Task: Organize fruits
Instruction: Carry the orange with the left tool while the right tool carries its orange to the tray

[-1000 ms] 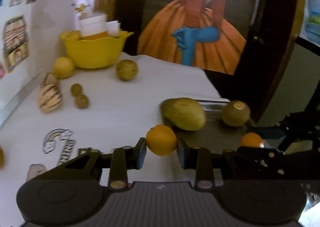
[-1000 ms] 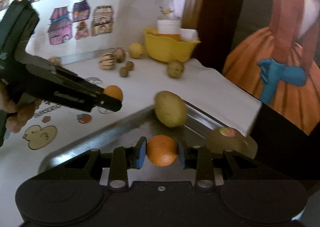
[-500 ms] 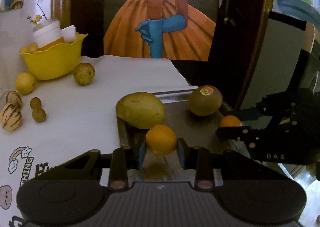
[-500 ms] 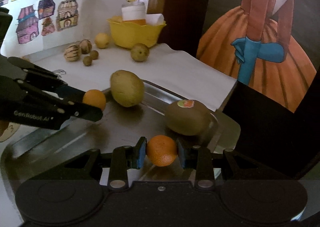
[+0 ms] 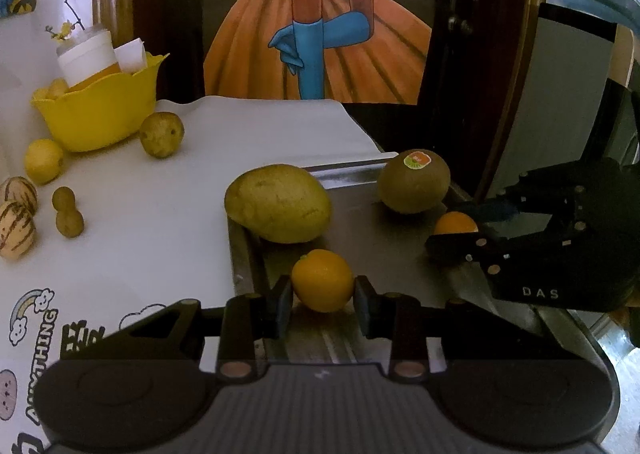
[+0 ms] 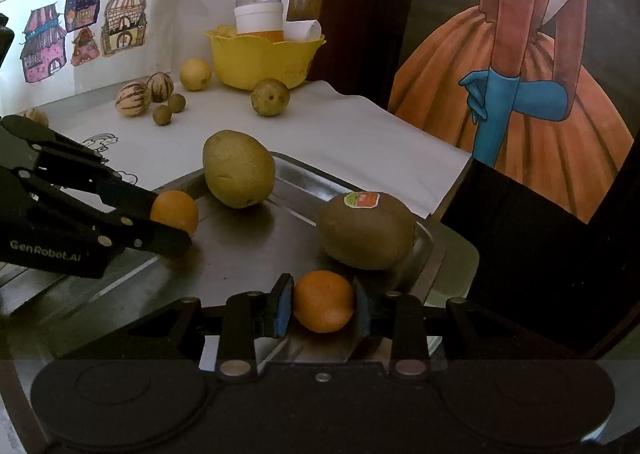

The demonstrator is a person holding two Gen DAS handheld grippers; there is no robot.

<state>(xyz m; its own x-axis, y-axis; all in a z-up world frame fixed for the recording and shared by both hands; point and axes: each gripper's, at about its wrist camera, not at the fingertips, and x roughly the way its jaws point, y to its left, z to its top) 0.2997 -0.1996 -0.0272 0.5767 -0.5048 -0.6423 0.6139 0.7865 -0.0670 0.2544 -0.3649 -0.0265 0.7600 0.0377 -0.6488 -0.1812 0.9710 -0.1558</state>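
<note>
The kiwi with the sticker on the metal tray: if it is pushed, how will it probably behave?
The kiwi is oval and lies on its side, so it would probably roll or wobble. The metal tray looks smooth, so it may slide. The low rim beside it might stop it.

Lots of orange and yellow going on here

Both small citrus fruits are bright orange: the left orange (image 5: 322,280) a bit yellower, the right orange (image 6: 324,301) deeper. The potato-looking fruit (image 5: 278,203) is dull yellow-green with brown speckles, and the kiwi (image 6: 367,229) is brown-olive with a red and green sticker. The tray (image 6: 248,250) is grey steel. The bowl (image 5: 100,110) is solid yellow, with a yellow lemon (image 5: 43,160) next to it and two cream melons (image 6: 133,99) with dark brown stripes. The surface (image 5: 168,190) is white with cartoon rainbow doodles. The grippers are black, the right gripper (image 6: 322,308) with blue pads. The wall painting (image 6: 532,94) has an orange skirt and a blue glove.
</note>
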